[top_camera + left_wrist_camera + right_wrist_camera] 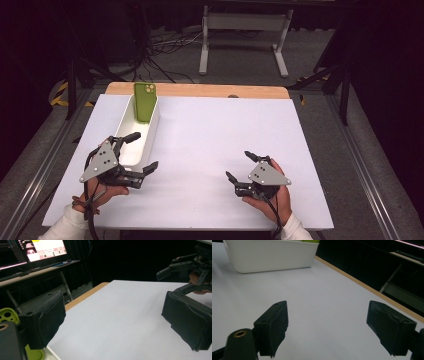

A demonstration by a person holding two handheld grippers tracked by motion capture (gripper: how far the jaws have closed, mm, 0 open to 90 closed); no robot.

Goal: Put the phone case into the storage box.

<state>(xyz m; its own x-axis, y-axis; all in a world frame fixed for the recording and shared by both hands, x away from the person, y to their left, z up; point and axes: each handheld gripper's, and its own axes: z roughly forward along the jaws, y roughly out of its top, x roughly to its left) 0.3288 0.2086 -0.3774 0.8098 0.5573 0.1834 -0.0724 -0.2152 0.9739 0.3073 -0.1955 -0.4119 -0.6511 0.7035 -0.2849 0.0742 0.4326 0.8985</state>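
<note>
Both grippers stand with jaws spread wide and nothing between them. From the high view, the left gripper (135,159) sits at the near end of the white bin (131,150), one jaw over the bin's rim and the other out over the table (210,150), while the right gripper (243,167) rests well apart on bare tabletop. A green phone (145,101) stands upright at the bin's far end, leaning on its wall. In the left gripper view, the left gripper's (112,320) pads frame only white table, with a slice of the phone (7,315) at the lower left edge and the right gripper (185,270) farther off. In the right gripper view, the open right gripper (327,327) faces the bin (272,255) across empty table. I judge this the approach step: the next move calls for the left gripper to go along the bin to the phone and close on its edges.
</note>
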